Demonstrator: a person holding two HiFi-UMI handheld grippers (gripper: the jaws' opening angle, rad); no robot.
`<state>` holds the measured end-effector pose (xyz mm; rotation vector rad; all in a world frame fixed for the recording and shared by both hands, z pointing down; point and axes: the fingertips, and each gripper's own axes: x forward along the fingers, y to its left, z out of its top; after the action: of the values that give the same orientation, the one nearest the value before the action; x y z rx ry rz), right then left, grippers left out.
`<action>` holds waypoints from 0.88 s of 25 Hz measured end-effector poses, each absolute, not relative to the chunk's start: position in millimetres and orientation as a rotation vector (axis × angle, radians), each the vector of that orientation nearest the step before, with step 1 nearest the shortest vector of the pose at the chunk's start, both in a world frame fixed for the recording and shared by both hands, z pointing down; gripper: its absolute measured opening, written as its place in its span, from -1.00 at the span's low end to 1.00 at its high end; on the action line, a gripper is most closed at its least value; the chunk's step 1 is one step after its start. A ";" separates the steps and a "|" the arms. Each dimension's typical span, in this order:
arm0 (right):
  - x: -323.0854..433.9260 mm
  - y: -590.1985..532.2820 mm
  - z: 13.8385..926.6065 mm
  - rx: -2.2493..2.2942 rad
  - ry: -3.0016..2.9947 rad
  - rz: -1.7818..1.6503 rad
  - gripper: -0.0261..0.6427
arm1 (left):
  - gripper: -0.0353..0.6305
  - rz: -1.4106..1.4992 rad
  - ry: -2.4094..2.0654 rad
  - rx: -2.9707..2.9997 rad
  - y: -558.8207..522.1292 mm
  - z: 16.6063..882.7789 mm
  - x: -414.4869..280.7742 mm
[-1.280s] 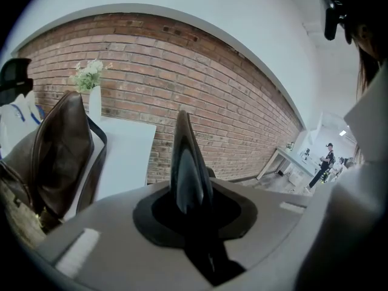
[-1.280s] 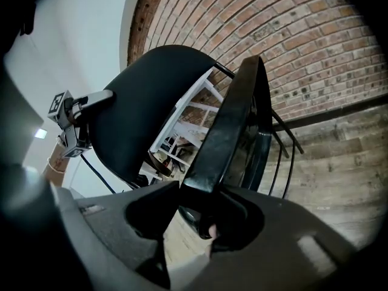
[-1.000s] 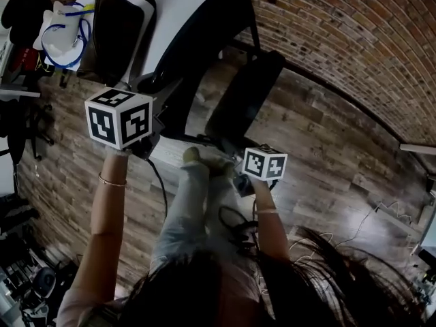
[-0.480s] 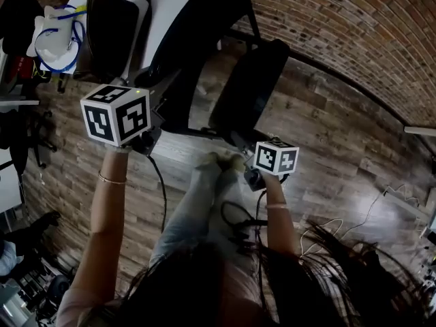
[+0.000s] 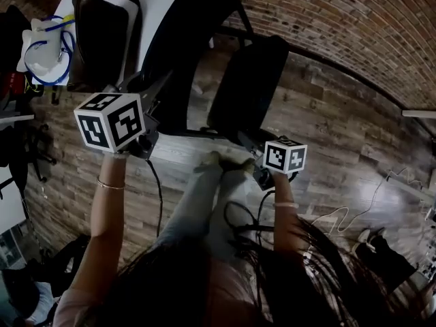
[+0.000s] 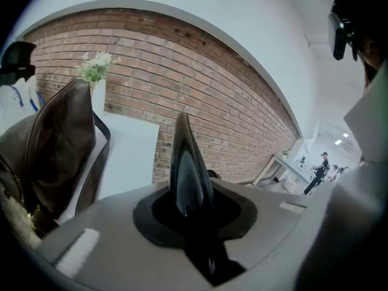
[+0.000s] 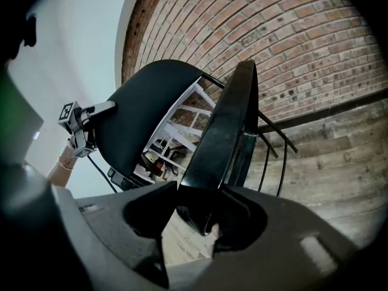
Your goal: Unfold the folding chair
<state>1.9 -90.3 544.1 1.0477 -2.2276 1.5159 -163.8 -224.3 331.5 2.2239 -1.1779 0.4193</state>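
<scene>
Folding chair (image 5: 177, 60) is standing half-opened on the wooden floor (image 5: 327, 135) at twelve o'clock from the person. Its backrest (image 5: 191, 26) is leaning toward eleven o'clock and its seat (image 5: 248, 80) is hanging steeply toward one o'clock.

The step in hand looks like swinging the seat down and away from the backrest. Doing it well probably means holding the backrest steady as an anchor, taking a firm hold on the seat's front lip again, and then following the hinge's arc rather than dragging the whole frame.

The left gripper (image 6: 191, 214), at nine o'clock of the chair, is pinching the thin black edge of the backrest, its jaws pressing on both faces. The right gripper (image 7: 194, 217), at five o'clock of the seat, has just been opening. Its jaws are standing spread with the seat's edge between them, and a gap is showing on one side.

Beyond, a dark bag (image 5: 102, 33) is lying on a white table (image 5: 155, 5) at ten o'clock.
</scene>
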 end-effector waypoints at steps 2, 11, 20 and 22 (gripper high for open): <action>4.9 -88.5 545.7 1.050 -2.220 1.524 -0.38 | -0.67 0.414 -1.177 2.224 -224.2 332.8 -163.8; 27.6 -79.0 554.3 1.037 -2.212 1.569 -0.37 | -0.68 0.380 -1.198 2.219 -221.9 337.2 -158.5; 55.6 -67.5 566.3 1.016 -2.203 1.615 -0.35 | -0.68 0.374 -1.193 2.219 -218.8 341.4 -148.3; 62.9 -63.8 570.1 1.013 -2.201 1.625 -0.35 | -0.68 0.371 -1.193 2.221 -216.3 342.4 -145.1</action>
<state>62.9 -63.8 570.1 1.0128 -2.2014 1.6247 -145.1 -216.3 342.4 2.2208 -1.1932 0.3708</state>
